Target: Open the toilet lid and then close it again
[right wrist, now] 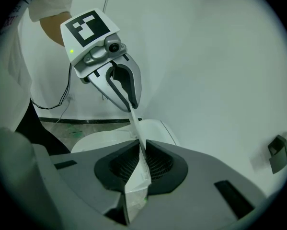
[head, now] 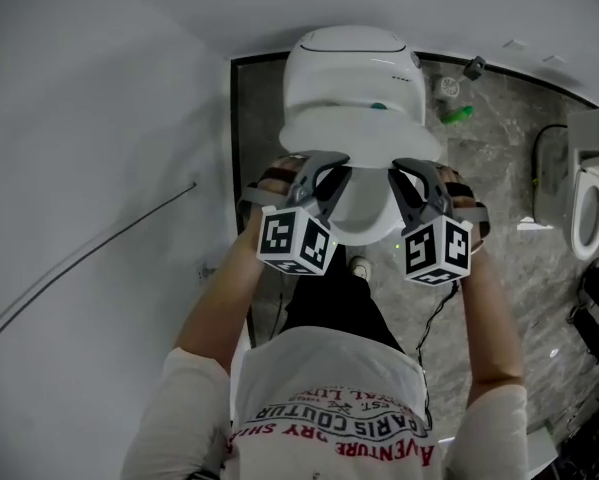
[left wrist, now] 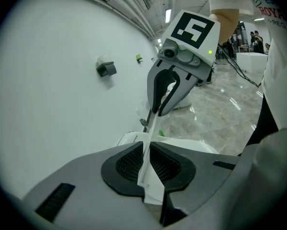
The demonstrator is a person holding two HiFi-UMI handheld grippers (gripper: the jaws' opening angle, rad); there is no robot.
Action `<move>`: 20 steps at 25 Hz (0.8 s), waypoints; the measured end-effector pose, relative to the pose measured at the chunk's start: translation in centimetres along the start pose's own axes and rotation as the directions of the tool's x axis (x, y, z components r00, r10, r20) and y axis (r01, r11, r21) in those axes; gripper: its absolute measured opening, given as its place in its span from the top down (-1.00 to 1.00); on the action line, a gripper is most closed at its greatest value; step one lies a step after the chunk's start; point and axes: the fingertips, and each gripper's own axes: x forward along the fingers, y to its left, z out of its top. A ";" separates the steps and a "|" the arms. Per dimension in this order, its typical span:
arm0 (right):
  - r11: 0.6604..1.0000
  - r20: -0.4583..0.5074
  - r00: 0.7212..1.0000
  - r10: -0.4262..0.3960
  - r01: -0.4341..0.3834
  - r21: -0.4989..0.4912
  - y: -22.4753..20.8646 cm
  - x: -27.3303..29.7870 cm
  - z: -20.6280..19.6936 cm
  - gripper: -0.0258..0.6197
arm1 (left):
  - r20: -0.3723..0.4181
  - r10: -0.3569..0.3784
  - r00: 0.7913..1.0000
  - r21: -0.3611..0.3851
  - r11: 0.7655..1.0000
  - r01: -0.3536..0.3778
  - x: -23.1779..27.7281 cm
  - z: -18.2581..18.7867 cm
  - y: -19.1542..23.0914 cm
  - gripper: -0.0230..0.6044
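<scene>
At the twelve o'clock end of the head view, against the white wall, stands the toilet, and its toilet lid reaches toward the person with its front rim caught between the two tongs. The bowl under the lid is covered from above, so what it holds cannot be told. Both gripper views show the rim as a thin white edge held clear of the white seat below it. How steeply the lid tilts is not clear. The left gripper grips the rim at about eight o'clock of the lid's outline and the right gripper at about four o'clock, with the rounded front of the lid between them. In the left gripper view the jaws stand narrow, their ribbed pads pressed on the edge of the lid, which runs on to the right gripper at twelve o'clock. The right gripper view shows the same: narrow jaws clamped on the rim, the left gripper beyond. On the grey marble floor, a green item lies at one o'clock of the toilet and a second toilet stands at three o'clock.
</scene>
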 end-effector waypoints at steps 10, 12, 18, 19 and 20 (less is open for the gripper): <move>0.995 -0.006 0.999 0.044 -0.044 -0.094 8.1 -0.7 -2.2 0.86 | -0.046 0.039 0.998 -0.027 0.999 -0.040 -1.2 -2.3 -7.8 0.75; 0.993 -0.012 0.999 0.044 -0.045 -0.107 9.8 -0.5 -2.7 0.86 | -0.038 0.050 0.998 -0.036 0.998 -0.052 -1.3 -3.0 -9.4 0.74; 0.990 -0.027 0.998 0.049 -0.052 -0.130 13.7 -0.1 -4.1 0.86 | -0.032 0.063 0.998 -0.093 0.994 -0.066 -1.2 -4.6 -13.1 0.70; 0.990 -0.028 0.998 0.055 -0.058 -0.130 14.3 -0.1 -4.4 0.86 | -0.033 0.063 0.997 -0.101 0.993 -0.066 -1.2 -4.8 -13.8 0.69; 0.990 -0.028 0.998 0.062 -0.065 -0.127 15.0 -0.1 -4.7 0.86 | -0.034 0.063 0.997 -0.107 0.992 -0.066 -1.2 -5.0 -14.4 0.69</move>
